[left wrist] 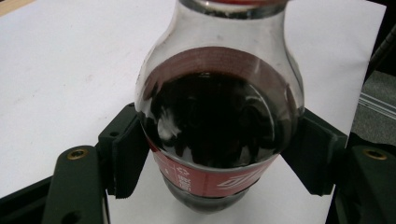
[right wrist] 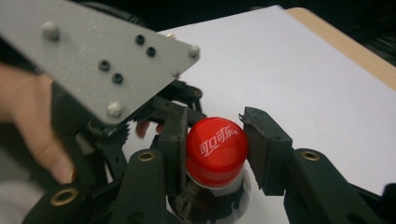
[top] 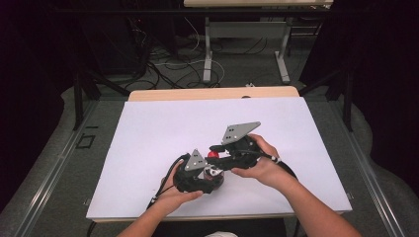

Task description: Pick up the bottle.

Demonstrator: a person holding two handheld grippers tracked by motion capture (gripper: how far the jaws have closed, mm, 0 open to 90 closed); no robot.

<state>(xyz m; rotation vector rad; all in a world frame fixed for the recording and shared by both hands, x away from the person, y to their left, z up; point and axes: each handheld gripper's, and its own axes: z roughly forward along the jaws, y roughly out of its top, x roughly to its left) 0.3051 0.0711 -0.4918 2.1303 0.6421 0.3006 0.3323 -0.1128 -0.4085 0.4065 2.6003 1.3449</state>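
My left hand-held gripper (left wrist: 210, 154) clamps the cola bottle (left wrist: 217, 116); right hand-held gripper (right wrist: 215, 149), at two o'clock, pinches its red cap (right wrist: 215, 149); twisting comes next.

Bottle (left wrist: 219, 116): clear glossy plastic with bright reflections; dark liquid inside, a smooth red printed label around the body. Cap (right wrist: 216, 150) on top of the bottle: red plastic, slight sheen, ribbed rim. Gripping pads (right wrist: 265, 149) either side of the cap: matt black, rough-edged. Plate (right wrist: 93, 56) left of the cap: grey brushed metal. Table (top: 163, 128): matt white sheet, wood edge.
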